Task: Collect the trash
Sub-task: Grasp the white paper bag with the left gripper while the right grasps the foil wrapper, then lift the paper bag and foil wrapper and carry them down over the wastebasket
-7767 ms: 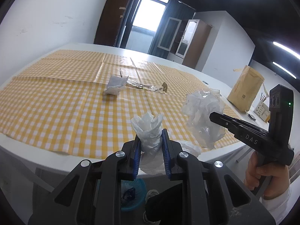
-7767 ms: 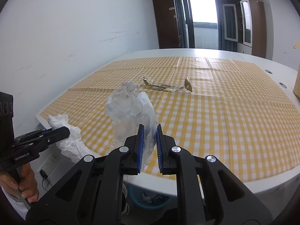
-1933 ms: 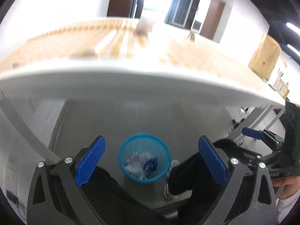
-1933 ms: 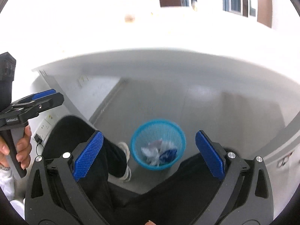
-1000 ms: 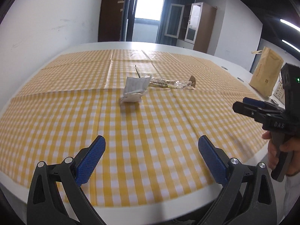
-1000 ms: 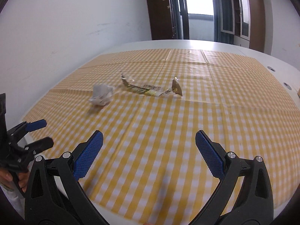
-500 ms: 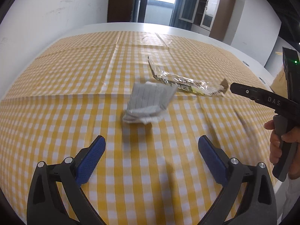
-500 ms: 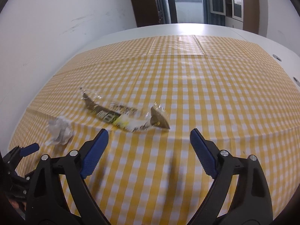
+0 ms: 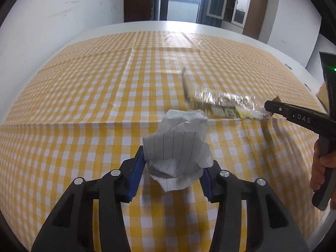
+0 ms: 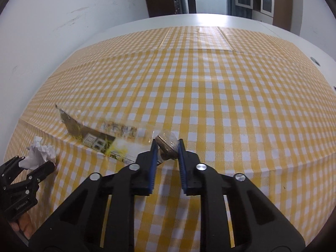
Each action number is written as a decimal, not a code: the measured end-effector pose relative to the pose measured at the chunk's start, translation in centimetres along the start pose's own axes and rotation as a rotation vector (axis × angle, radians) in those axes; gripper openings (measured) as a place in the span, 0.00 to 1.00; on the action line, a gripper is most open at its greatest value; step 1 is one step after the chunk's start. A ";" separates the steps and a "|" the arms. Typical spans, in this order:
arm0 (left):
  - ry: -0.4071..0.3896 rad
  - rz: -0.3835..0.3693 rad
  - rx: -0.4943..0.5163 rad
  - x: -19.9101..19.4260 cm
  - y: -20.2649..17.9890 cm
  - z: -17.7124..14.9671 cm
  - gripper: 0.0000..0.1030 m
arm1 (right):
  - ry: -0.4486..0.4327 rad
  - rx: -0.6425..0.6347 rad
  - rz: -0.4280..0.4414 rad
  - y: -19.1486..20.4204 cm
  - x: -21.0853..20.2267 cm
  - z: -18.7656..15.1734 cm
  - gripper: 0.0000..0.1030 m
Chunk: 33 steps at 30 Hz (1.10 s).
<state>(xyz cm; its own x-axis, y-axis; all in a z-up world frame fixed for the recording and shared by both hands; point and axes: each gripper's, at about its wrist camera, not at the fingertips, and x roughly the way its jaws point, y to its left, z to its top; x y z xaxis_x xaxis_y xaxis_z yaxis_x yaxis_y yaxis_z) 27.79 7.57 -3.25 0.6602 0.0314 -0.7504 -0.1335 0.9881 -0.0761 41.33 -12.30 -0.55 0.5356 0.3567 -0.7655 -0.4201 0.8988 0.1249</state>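
Note:
A crumpled ball of lined white paper [image 9: 178, 149] lies on the yellow checked tablecloth [image 9: 84, 96]. My left gripper [image 9: 173, 166] is closed around it, its blue pads touching both sides. A long clear snack wrapper [image 10: 100, 134] lies just beyond the paper; it also shows in the left wrist view [image 9: 222, 103]. My right gripper [image 10: 167, 147] is closed around the wrapper's brown right end [image 10: 166, 143]. The right gripper [image 9: 271, 107] shows in the left wrist view, the left gripper [image 10: 33, 161] with the paper [image 10: 37, 153] in the right wrist view.
The cloth covers a white round table [image 10: 210, 21] next to a white wall [image 9: 52, 21]. A dark door and cabinets [image 9: 241, 10] stand at the back. A brown bag's corner [image 9: 321, 93] shows at the right edge.
Both grippers moved forward over the table and closed from wide open: the left on the paper ball, the right on the wrapper's end.

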 end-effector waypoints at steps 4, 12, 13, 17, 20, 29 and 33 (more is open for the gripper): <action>-0.038 -0.031 -0.029 -2.4 0.5 -1.2 0.44 | -0.039 -0.033 0.011 0.8 -2.4 -1.4 0.13; -0.127 -0.117 -0.050 -9.3 0.5 -5.5 0.44 | -0.105 -0.073 0.051 2.4 -8.3 -5.3 0.12; -0.135 -0.119 -0.051 -9.9 0.6 -5.8 0.44 | -0.106 -0.074 0.059 2.4 -8.8 -5.7 0.12; -0.184 -0.150 -0.059 -13.5 1.2 -8.1 0.44 | -0.118 -0.091 0.077 3.0 -11.4 -8.1 0.12; -0.213 -0.163 -0.054 -15.3 1.0 -9.5 0.44 | -0.138 -0.099 0.098 3.4 -13.3 -10.0 0.12; -0.261 -0.213 -0.039 -20.0 0.2 -14.6 0.44 | -0.181 -0.136 0.132 5.5 -18.7 -16.2 0.12; -0.260 -0.232 -0.036 -20.9 0.3 -16.8 0.44 | -0.185 -0.150 0.145 6.1 -20.6 -19.1 0.12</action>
<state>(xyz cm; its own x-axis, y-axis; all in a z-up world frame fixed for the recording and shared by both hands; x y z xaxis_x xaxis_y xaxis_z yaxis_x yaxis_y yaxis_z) 1.55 4.70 1.41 0.8415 -0.1511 -0.5187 0.0187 0.9677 -0.2515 13.77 -19.05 3.90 0.5811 0.5318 -0.6160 -0.5985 0.7922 0.1193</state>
